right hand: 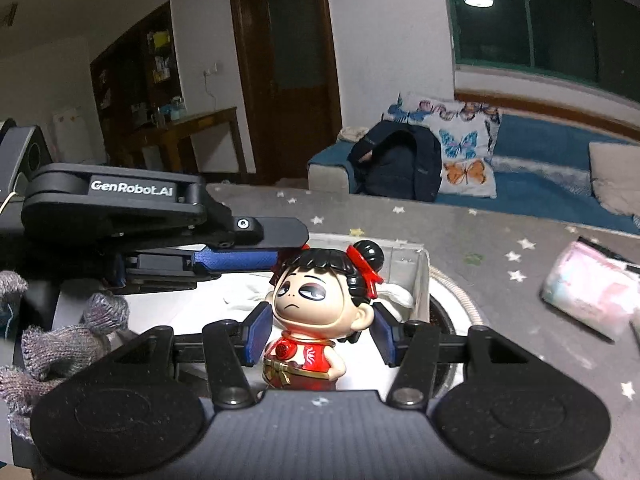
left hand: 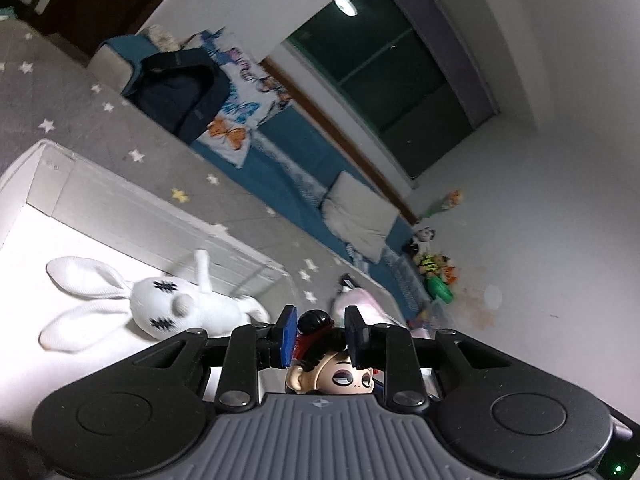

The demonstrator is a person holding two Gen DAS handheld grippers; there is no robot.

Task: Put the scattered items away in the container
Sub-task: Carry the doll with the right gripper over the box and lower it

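the left hand-held gripper (right hand: pixel 276 260) reaches in from the left side of the right wrist view, its blue pads (left hand: pixel 291 330) closed on the figurine (right hand: pixel 320 304) at the hair bun, up at the top of the head. that is a narrow, rounded hold, so i judge it the weaker of the two grips.

just right of it, the right hand-held gripper (right hand: pixel 320 334) has its pads either side of the figurine's head at ear level and reads as clamped on it, though the exact contact on the right pad is hard to make out. the figurine stands upright between both grippers, held above the white container (right hand: pixel 420 280).

in the left wrist view the container's inside shows a white bunny (left hand: pixel 160 304) lying across the floor of it, with bare floor on the near side.

to do this step well, i would move both grippers as one so the head is not twisted between them, then lower the figurine onto the bare floor beside the bunny — not on top of it. release the bun grip first, then the head grip, only once the base rests.

further right, a pink pack (right hand: pixel 592 292) lies on the starred mat (right hand: pixel 480 232) — not yet tidied.
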